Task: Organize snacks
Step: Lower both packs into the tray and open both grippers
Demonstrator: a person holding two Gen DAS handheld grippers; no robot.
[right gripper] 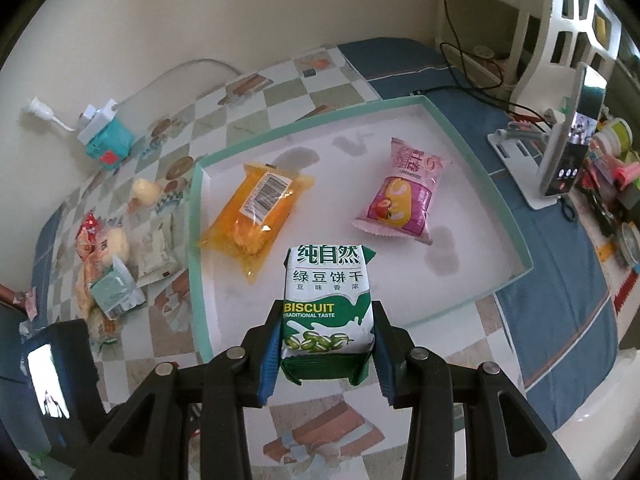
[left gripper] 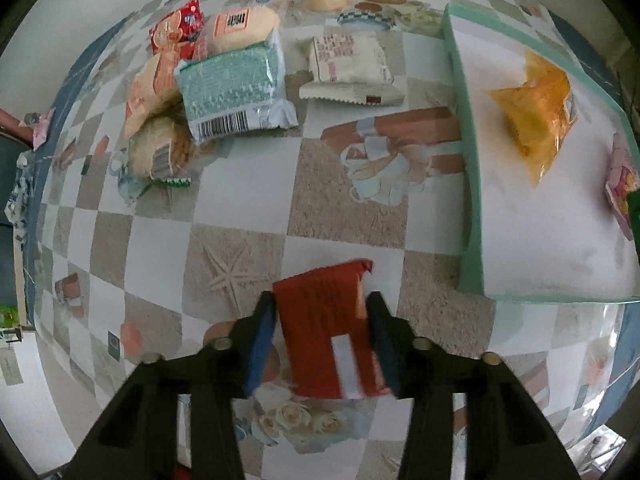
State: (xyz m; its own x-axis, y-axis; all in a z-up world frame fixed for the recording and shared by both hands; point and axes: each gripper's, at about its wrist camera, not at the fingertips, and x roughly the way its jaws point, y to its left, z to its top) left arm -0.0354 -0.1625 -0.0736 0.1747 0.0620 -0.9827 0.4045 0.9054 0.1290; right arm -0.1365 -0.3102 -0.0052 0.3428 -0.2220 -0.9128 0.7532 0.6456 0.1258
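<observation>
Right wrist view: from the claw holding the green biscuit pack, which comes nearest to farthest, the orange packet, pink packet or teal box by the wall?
1. Orange packet, in the tray, left.
2. Pink packet, in the tray, right.
3. Teal box, by the wall, far left.

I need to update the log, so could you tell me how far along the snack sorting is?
Done: an orange packet and a pink packet lie in the tray. In hand: the right gripper holds a green biscuit pack at the tray's near edge; the left gripper has a red packet between its fingers. Left: the pile on the tablecloth.
</observation>
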